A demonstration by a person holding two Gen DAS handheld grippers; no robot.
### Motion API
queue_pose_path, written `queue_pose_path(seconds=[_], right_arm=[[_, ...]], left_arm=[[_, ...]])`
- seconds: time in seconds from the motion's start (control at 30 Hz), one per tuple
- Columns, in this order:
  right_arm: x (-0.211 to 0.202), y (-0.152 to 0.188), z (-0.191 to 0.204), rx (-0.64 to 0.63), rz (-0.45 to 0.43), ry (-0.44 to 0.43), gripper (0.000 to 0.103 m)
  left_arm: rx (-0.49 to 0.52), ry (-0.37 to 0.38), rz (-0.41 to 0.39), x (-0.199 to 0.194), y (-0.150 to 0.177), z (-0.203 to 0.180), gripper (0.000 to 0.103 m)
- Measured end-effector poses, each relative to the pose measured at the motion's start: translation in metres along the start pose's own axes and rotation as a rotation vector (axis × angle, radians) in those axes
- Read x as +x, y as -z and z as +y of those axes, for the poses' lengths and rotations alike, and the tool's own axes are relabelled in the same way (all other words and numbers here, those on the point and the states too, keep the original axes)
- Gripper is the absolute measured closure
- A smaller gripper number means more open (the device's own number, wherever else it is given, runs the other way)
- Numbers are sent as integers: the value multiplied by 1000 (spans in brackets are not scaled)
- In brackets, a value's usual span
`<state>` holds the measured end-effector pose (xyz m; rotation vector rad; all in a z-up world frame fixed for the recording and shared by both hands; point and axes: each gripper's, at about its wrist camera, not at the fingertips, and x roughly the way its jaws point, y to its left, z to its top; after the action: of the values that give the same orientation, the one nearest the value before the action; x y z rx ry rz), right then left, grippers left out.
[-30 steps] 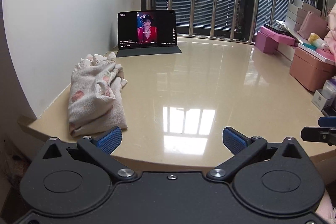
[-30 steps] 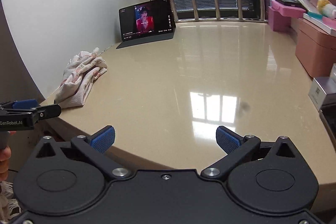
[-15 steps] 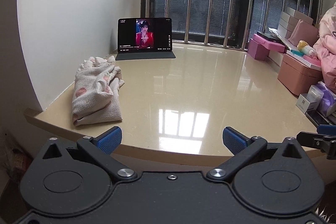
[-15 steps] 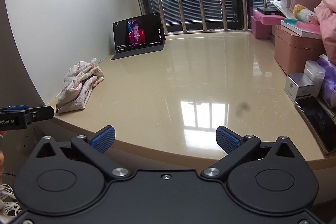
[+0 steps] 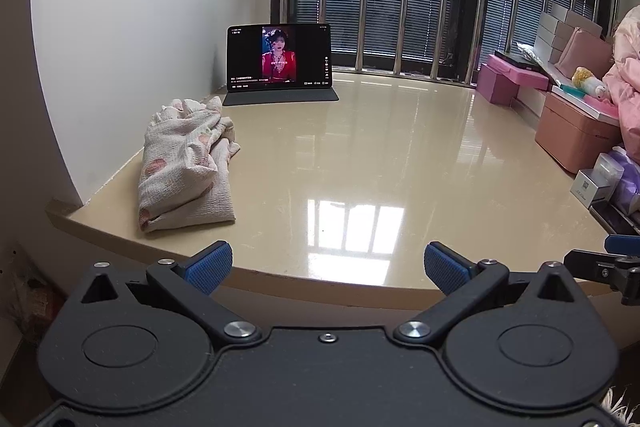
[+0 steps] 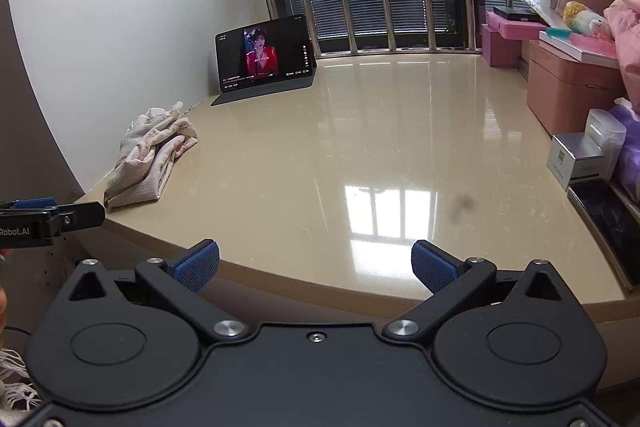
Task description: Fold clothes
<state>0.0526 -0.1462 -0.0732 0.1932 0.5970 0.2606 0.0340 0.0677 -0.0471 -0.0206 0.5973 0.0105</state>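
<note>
A cream garment with pink spots [image 5: 186,163] lies folded in a loose bundle at the left edge of the glossy beige table [image 5: 360,163], near the white wall. It also shows in the right wrist view [image 6: 150,155]. My left gripper [image 5: 328,265] is open and empty, held at the table's front edge, to the right of the bundle. My right gripper [image 6: 316,263] is open and empty, also at the front edge, further right. The left gripper's tip shows in the right wrist view [image 6: 52,217].
A tablet [image 5: 279,57] playing a video stands at the back near the barred window. Pink boxes [image 5: 576,131], small white boxes [image 6: 576,157] and a phone [image 6: 610,223] line the right side. Pink bedding [image 5: 628,99] is piled at the far right.
Both grippers have pulled back and risen away from the table, so more of the room shows. Both stay open. The garment has not moved.
</note>
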Motion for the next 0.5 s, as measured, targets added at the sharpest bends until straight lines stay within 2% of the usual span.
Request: queue_pose_path(seconds=[0.5], right_arm=[[-1,2,1,-10,7,11,0]], left_arm=[[19,-6,2,1,0,-4,0]])
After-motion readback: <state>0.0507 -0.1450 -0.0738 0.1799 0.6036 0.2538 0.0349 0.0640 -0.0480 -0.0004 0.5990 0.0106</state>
